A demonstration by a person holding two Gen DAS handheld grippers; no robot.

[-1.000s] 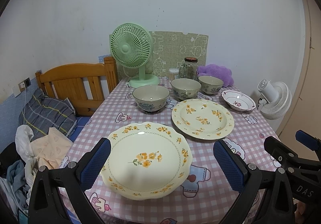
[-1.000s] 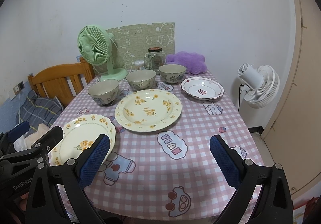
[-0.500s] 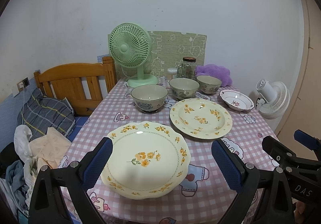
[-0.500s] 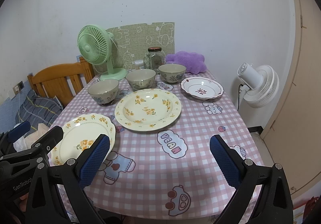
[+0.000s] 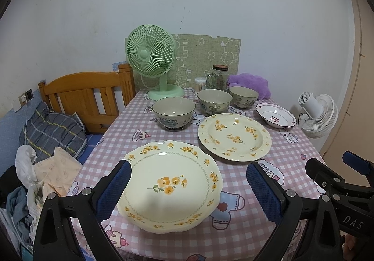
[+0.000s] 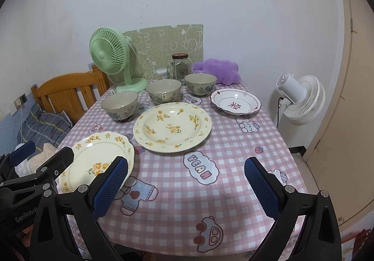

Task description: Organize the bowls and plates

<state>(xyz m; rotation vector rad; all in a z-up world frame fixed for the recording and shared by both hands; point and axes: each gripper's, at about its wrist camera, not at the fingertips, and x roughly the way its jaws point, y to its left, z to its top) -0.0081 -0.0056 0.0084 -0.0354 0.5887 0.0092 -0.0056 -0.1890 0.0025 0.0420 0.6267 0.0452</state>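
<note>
A scalloped cream plate with yellow flowers (image 5: pixel 171 185) lies at the table's near left; it also shows in the right wrist view (image 6: pixel 98 160). A deeper cream flowered plate (image 5: pixel 234 137) (image 6: pixel 172 127) lies mid-table. Three beige bowls (image 5: pixel 174 113) (image 5: pixel 214 101) (image 5: pixel 243 96) stand behind in a row. A white plate with a red motif (image 5: pixel 275 115) (image 6: pixel 235 105) is at the right. My left gripper (image 5: pixel 188 193) is open, hovering over the scalloped plate. My right gripper (image 6: pixel 187 188) is open and empty over the near tablecloth.
A green fan (image 5: pixel 152 60), a glass jar (image 5: pixel 219 78) and a purple cushion (image 5: pixel 251 82) stand at the table's back. A wooden bed frame (image 5: pixel 86 95) with clothes is left. A white fan (image 5: pixel 318 116) stands right of the table.
Both views have shifted only slightly; the left gripper has drifted a little. Nothing was taken hold of or moved on the table.
</note>
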